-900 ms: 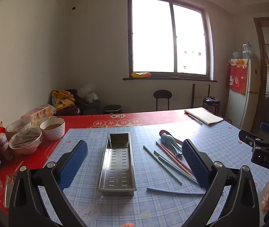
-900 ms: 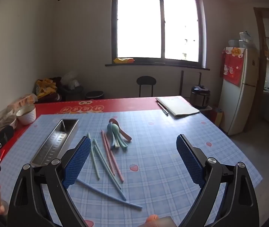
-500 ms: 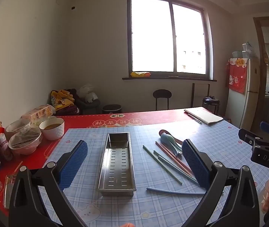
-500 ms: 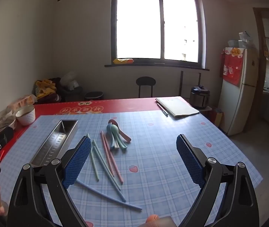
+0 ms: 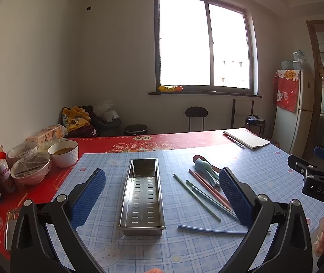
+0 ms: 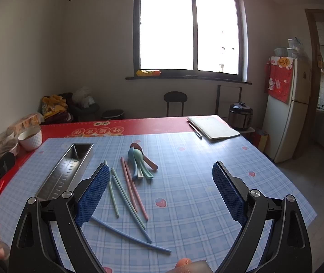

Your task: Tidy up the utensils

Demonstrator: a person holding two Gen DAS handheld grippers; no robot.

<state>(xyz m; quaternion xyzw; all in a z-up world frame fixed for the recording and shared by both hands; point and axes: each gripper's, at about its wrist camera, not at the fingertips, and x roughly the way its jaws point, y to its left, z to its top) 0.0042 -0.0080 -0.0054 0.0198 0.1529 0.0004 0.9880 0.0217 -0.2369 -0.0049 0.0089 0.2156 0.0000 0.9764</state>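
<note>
Steel tray point(image 5: 142, 195) lies empty left of centre on the tabletop point(image 6: 196, 159), ready for your loose chopsticks point(image 6: 127, 188) and spoons point(image 6: 139, 161) beside it; left gripper point(image 5: 162, 195) and right gripper point(image 6: 159, 193) hover, jaws spread, holding nothing.

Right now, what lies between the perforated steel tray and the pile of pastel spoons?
Only bare blue checked cloth separates steel tray from spoons, in the left wrist view; the chopsticks lie nearer the camera.
</note>
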